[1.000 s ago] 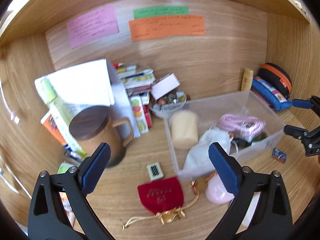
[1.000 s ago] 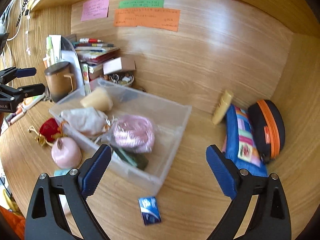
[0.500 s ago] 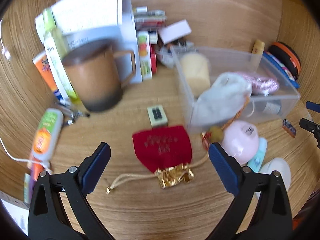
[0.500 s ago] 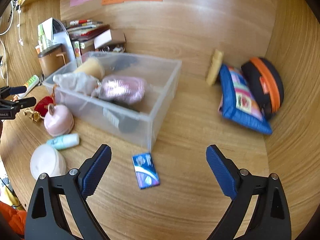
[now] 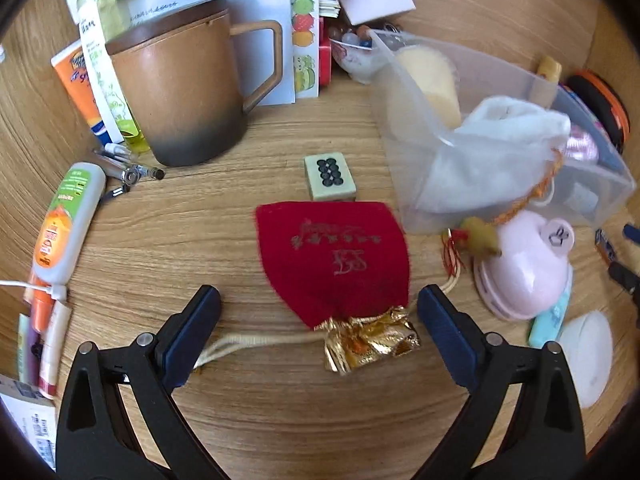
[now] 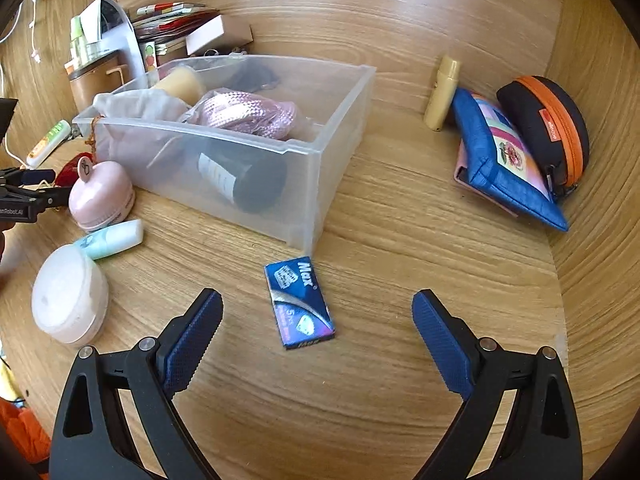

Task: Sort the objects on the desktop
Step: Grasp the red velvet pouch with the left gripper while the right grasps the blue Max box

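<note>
My left gripper (image 5: 318, 320) is open and empty, low over the desk, with the gold-tied neck of a red pouch (image 5: 340, 256) between its fingers. A mahjong tile (image 5: 329, 175) lies just beyond the pouch. My right gripper (image 6: 318, 320) is open and empty, with a small blue box (image 6: 299, 301) lying between and just ahead of its fingers. A clear plastic bin (image 6: 304, 152) holds a white cloth bag (image 5: 492, 152), a pink coil (image 6: 244, 114), a yellow cylinder and a dark bottle.
A brown lidded mug (image 5: 180, 96), tubes (image 5: 66, 224) and books stand at the left. A pink round case (image 6: 100, 196), a mint tube (image 6: 110, 238) and a white jar (image 6: 70, 298) lie beside the bin. A blue pouch (image 6: 504, 164) and orange-zip case (image 6: 548, 124) lie at the right.
Both grippers have moved down and closer to the desk. The left one has closed in on the red pouch, the right one on the blue box. Both stay open.
</note>
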A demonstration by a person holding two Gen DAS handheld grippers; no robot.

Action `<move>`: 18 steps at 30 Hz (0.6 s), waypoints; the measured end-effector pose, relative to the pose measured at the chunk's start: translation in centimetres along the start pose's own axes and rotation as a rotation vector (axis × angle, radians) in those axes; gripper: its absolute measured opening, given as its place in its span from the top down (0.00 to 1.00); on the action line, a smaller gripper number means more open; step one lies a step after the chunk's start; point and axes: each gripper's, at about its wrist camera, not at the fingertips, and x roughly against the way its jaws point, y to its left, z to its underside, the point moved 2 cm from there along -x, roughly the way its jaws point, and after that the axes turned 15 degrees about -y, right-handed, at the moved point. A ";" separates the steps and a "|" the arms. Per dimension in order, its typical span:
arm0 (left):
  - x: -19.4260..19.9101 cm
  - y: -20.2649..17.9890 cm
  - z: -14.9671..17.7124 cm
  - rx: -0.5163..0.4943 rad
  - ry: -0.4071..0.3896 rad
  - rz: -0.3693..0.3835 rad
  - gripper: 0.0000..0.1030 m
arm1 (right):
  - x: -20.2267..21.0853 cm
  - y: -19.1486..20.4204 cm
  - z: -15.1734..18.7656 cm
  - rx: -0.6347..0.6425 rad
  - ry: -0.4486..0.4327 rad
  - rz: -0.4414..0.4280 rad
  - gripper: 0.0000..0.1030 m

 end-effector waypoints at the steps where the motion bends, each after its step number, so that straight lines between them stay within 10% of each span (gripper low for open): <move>1: -0.1 0.0 0.0 0.000 0.001 -0.001 0.03 | -0.1 -0.1 0.0 -0.005 0.002 -0.009 0.11; 13: -0.9 -0.6 -0.5 -0.031 -0.033 0.023 0.01 | -0.5 0.2 0.2 -0.023 0.026 -0.083 0.42; 18: -0.7 -1.4 -0.7 -0.049 -0.053 0.061 0.20 | -0.2 1.1 0.2 0.000 0.016 -0.107 0.57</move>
